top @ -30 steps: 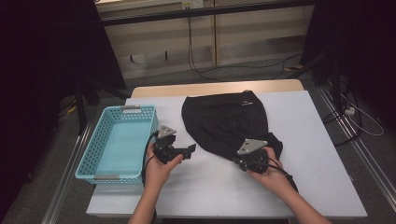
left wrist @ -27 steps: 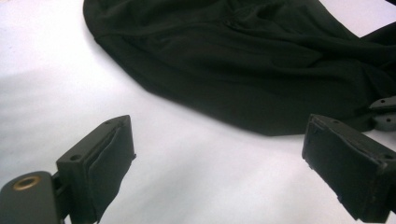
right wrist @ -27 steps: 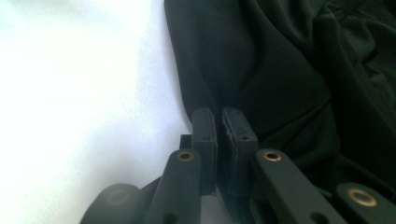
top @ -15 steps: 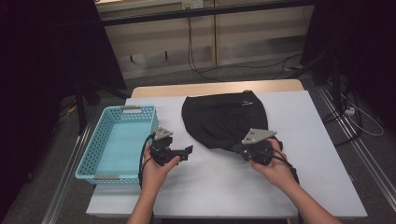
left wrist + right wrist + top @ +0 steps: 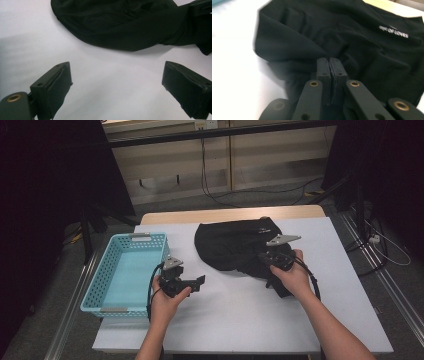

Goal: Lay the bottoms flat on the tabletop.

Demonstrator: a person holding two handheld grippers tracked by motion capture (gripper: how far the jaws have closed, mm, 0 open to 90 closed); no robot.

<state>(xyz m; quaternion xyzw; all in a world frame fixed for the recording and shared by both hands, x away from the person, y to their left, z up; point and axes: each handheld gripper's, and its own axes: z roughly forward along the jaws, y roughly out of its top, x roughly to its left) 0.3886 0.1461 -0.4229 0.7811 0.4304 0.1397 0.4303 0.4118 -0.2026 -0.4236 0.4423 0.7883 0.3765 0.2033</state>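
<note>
Both grippers, the left gripper [image 5: 192,282] and the right gripper [image 5: 272,265], are black, with a black cable trailing behind and a grey three-cornered plate on top. Brass-coloured rings sit near the jaws. The arms are bare, no sleeves.

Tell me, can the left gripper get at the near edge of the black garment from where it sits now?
Probably yes. The left gripper is open, and only bare white table lies between its fingers and the black garment. The right gripper pinches another part, off to the side.
</note>
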